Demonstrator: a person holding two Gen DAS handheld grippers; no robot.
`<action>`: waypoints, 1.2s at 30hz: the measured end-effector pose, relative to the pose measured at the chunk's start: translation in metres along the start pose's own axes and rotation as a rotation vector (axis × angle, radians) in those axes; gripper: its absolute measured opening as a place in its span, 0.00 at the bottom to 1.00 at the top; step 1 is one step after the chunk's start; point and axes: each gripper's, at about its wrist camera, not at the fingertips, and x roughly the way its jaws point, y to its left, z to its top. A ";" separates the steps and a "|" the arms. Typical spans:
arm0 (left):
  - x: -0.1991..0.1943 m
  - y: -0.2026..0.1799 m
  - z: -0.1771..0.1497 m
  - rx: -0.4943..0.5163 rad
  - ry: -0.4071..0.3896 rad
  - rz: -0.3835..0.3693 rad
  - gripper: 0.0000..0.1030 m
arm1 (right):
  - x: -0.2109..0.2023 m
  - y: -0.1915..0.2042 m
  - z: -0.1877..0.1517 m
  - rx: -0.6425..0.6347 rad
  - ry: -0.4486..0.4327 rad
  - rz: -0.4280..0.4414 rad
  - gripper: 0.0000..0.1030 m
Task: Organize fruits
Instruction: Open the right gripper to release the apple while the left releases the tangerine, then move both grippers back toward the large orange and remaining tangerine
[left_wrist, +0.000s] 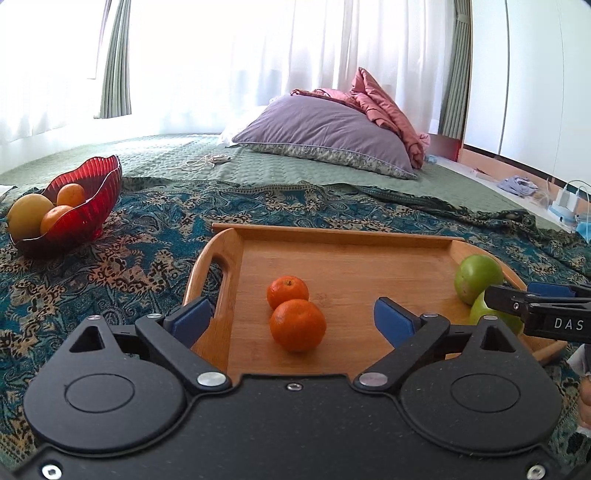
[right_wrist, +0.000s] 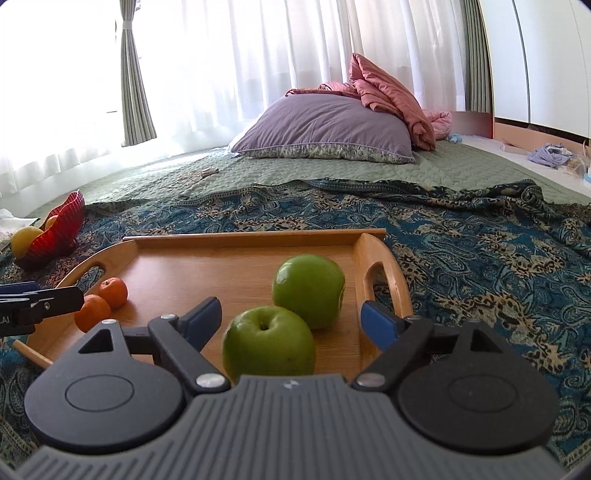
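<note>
A wooden tray (left_wrist: 369, 258) (right_wrist: 184, 266) lies on the patterned blanket. Two oranges sit on its left part, the near orange (left_wrist: 297, 325) (right_wrist: 92, 312) in front of the far orange (left_wrist: 287, 291) (right_wrist: 113, 292). Two green apples sit on its right part, the near apple (right_wrist: 269, 341) (left_wrist: 484, 310) and the far apple (right_wrist: 309, 290) (left_wrist: 478, 277). My left gripper (left_wrist: 293, 321) is open, with the near orange between its blue pads. My right gripper (right_wrist: 291, 323) is open around the near apple, not touching it.
A red glass bowl (left_wrist: 92, 206) (right_wrist: 61, 229) with two oranges and a yellow fruit stands at far left on the blanket. A purple pillow (left_wrist: 325, 136) and pink quilt lie at the back. A cable lies on the green bedspread (left_wrist: 207, 160).
</note>
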 end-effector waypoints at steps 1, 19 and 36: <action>-0.003 0.000 -0.003 0.002 0.001 -0.006 0.94 | -0.004 0.001 -0.002 -0.007 -0.013 -0.001 0.89; -0.041 -0.007 -0.042 0.085 -0.021 -0.025 1.00 | -0.067 0.023 -0.048 -0.027 -0.130 0.131 1.00; -0.038 0.003 -0.060 0.053 0.037 -0.037 1.00 | -0.078 0.063 -0.087 -0.201 -0.075 0.157 0.99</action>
